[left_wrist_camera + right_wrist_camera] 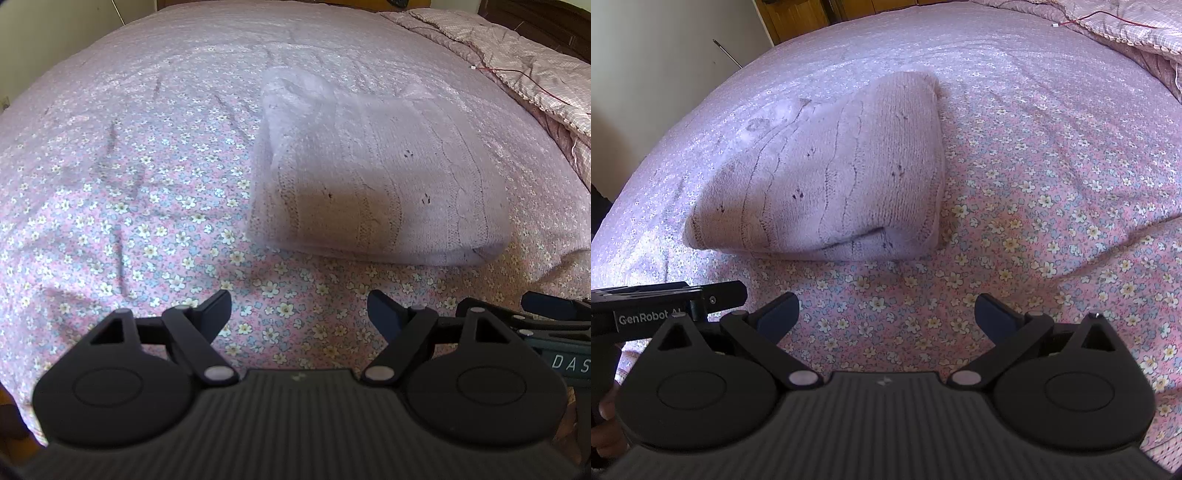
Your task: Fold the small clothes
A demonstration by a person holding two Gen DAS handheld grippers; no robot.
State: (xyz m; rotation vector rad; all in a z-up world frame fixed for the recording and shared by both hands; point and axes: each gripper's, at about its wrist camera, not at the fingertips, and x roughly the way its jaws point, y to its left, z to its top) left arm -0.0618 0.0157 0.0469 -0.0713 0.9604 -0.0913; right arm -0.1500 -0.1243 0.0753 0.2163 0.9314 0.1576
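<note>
Left wrist view: knit sweater (376,184) lay folded on bed (129,166); your jaws stood spread, empty; next, probably fetch another garment.

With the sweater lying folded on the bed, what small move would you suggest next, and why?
Probably draw both back and finish. The sweater already lies as a compact folded bundle on the bed, and the left hand-held gripper and right hand-held gripper hang open, short of it, holding nothing.
</note>
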